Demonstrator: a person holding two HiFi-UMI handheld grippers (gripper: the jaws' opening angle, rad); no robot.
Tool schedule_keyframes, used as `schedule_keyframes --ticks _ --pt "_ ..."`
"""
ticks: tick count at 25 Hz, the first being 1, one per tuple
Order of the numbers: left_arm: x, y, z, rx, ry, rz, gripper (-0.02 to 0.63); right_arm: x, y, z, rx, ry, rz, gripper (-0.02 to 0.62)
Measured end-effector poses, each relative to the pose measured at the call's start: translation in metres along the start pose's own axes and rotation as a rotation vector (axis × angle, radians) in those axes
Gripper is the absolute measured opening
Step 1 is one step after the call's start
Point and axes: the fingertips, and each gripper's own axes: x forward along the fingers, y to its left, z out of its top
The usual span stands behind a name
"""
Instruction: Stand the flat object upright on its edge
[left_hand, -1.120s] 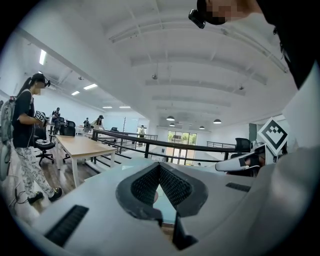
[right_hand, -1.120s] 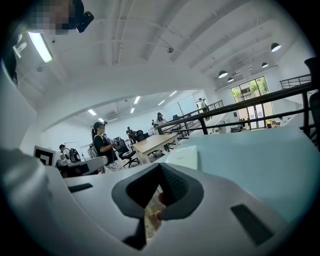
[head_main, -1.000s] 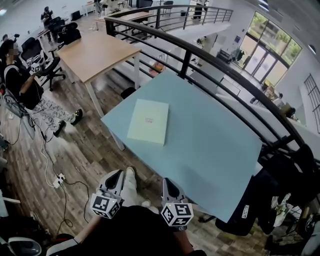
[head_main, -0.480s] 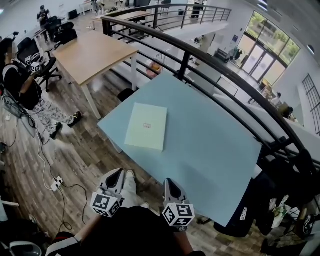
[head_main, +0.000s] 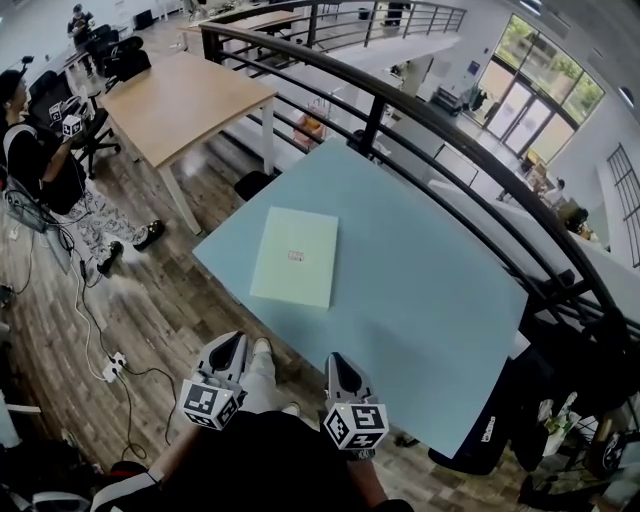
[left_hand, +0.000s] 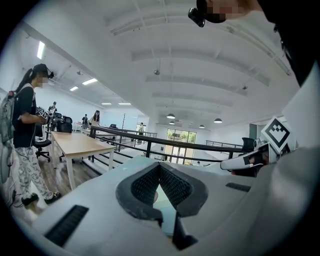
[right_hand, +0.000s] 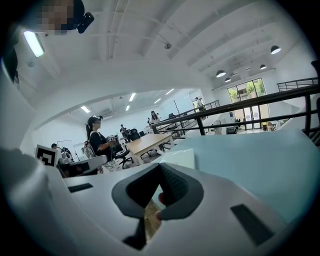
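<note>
Box (head_main: 295, 256) and jaws are well apart right now, and that gap is what your next move turns on. The pale, flat box lies on its broad face on the light blue worktop (head_main: 430, 290), toward the near left corner, with nothing else around it. Its long axis runs away from you, leaning slightly to the right, so a short edge faces you. Your left gripper (head_main: 233, 343) and right gripper (head_main: 334, 361) both sit low in front of your body, short of the worktop's near edge, each with its jaws pressed together and nothing between them. The box lies straight ahead, roughly between the lines the two grippers point along. Neither looks clearly nearer, though the right gripper view already has the box in sight past its tips. I'd judge you need to reach forward with both and open up, taking the long sides from left and right to tip it onto an edge.
</note>
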Motion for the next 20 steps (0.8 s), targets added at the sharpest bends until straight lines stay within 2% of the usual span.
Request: schedule_keyframes --ticks 6,15,20 --pt "0.02 0.021 -0.001 0.001 0.01 0.01 0.003 0.028 -0.006 0.008 -0.014 0.006 -0.001 0.008" --pt "0.054 0.053 -0.032 -0.002 0.084 0.012 0.003 0.07 -0.022 -0.001 -0.02 0.056 -0.029 0.008" --pt "0.075 0.068 -0.037 -0.012 0.101 0.005 0.003 0.096 -0.027 -0.001 -0.016 0.063 -0.028 0.008"
